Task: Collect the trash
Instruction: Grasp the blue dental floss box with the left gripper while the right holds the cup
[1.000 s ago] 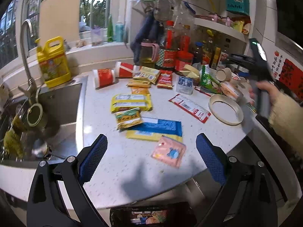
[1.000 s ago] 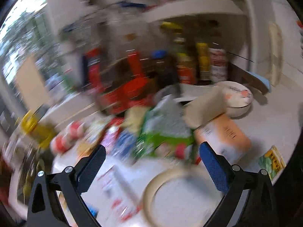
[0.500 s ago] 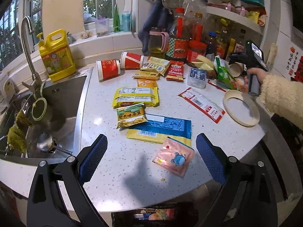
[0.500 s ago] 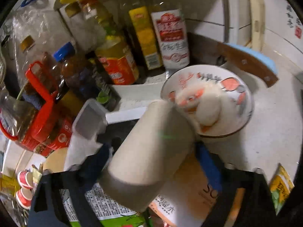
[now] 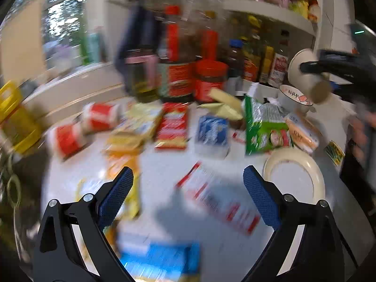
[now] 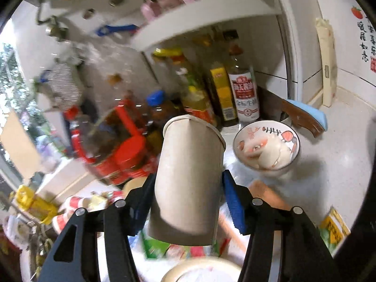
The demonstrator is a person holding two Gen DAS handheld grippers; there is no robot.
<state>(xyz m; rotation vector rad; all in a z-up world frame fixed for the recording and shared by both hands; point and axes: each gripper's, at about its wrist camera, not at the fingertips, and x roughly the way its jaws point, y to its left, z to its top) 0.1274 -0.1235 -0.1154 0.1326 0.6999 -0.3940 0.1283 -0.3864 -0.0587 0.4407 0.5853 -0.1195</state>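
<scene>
My right gripper (image 6: 188, 202) is shut on a plain brown paper cup (image 6: 188, 176) and holds it lifted above the counter; the cup (image 5: 307, 75) also shows in the left wrist view at the far right, clamped in the right gripper (image 5: 329, 70). My left gripper (image 5: 188, 185) is open and empty above the white counter (image 5: 164, 164). Below it lie blurred wrappers: a red-and-white packet (image 5: 218, 202), a blue packet (image 5: 162, 260), a red snack bag (image 5: 174, 127), a green bag (image 5: 263, 127) and two red paper cups (image 5: 82, 127).
A patterned bowl (image 6: 268, 148) with food stands by the sauce bottles (image 6: 235, 96) under a shelf. A cream round lid (image 5: 293, 181) lies at the counter's right. A yellow detergent jug (image 5: 16, 122) stands by the sink at left. Jars (image 5: 209, 80) line the back.
My right gripper has closed on the brown cup and lifted it off the counter. My left gripper has moved forward and right over the wrappers, blurring the view.
</scene>
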